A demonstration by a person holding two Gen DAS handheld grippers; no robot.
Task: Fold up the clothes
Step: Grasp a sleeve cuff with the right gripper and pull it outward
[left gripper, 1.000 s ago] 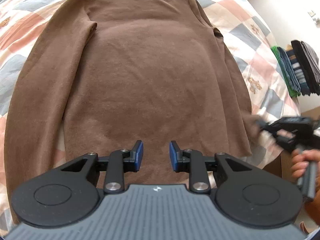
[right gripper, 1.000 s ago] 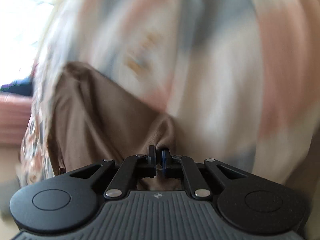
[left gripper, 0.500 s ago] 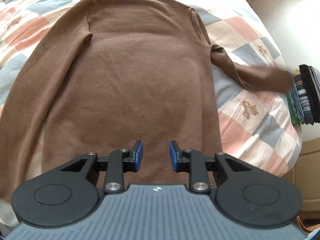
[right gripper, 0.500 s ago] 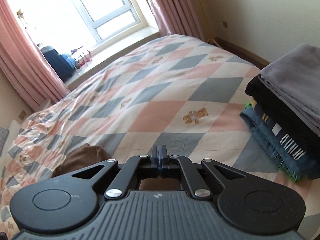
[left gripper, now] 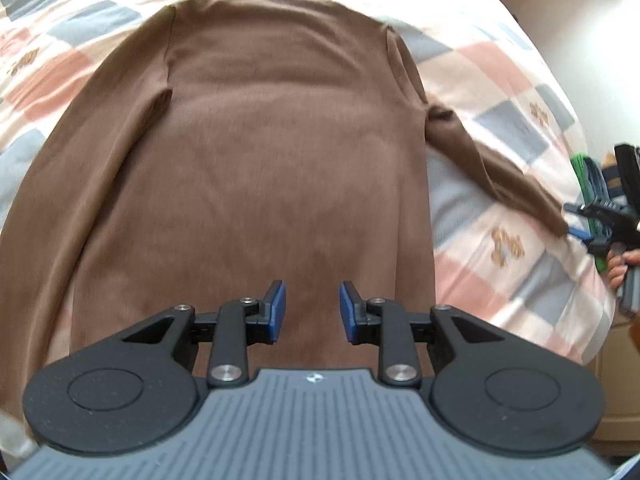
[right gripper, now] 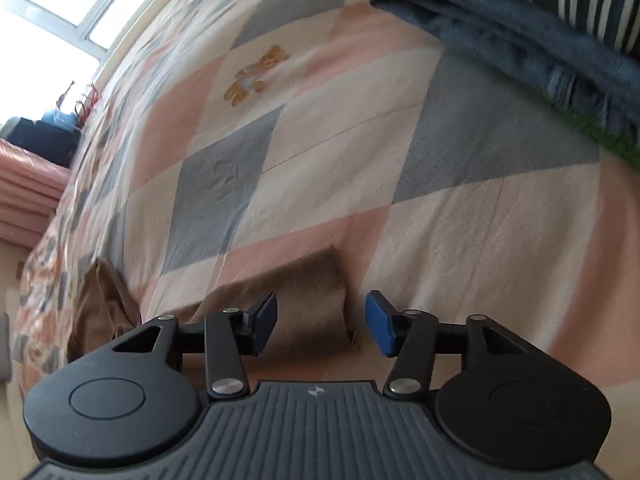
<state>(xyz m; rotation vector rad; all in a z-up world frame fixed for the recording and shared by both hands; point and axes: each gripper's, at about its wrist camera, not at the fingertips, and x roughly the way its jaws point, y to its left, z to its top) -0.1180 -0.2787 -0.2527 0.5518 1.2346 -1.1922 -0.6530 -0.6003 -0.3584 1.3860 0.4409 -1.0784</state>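
Note:
A brown long-sleeved top (left gripper: 276,152) lies flat on the checked bedspread (left gripper: 520,80), hem toward me. Its right sleeve (left gripper: 492,168) stretches out sideways to the right. My left gripper (left gripper: 312,308) hovers open over the hem, nothing between its blue pads. The right gripper (left gripper: 596,220) shows at the right edge of the left wrist view, just past the sleeve's cuff. In the right wrist view my right gripper (right gripper: 322,320) is open, and the sleeve end (right gripper: 304,296) lies on the bed between and just ahead of its fingers, released.
A stack of folded clothes (right gripper: 540,32), with dark blue, striped and green pieces, sits on the bed at the right. A window (right gripper: 80,12) and pink curtains (right gripper: 28,200) are at the far left. The bed's right edge drops off near a hand (left gripper: 622,268).
The right gripper pulled the right sleeve outward to the right, then opened and let it lie on the bed. The left gripper stayed open over the hem.

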